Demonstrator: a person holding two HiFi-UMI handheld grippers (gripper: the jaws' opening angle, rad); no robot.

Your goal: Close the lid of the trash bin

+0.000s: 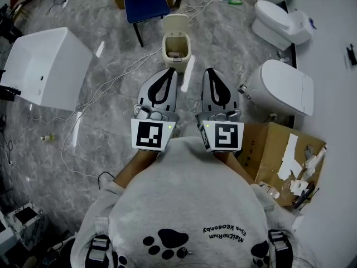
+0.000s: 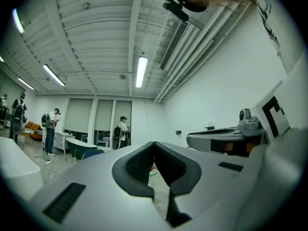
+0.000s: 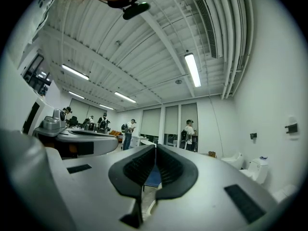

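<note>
Beyond the left gripper point(image 1: 169, 71) and right gripper point(image 1: 210, 72), jaws pressed together on nothing, the trash bin point(image 1: 176, 53) stands with lid point(image 1: 176, 23) raised

A small cream trash bin point(image 1: 177, 62) stands upright on the grey marbled floor point(image 1: 111, 66), in the far middle of the room, just right of a blue chair point(image 1: 146, 1). Its lid point(image 1: 176, 23) is open, tipped up and back, standing almost upright behind the bin's open mouth.
</note>
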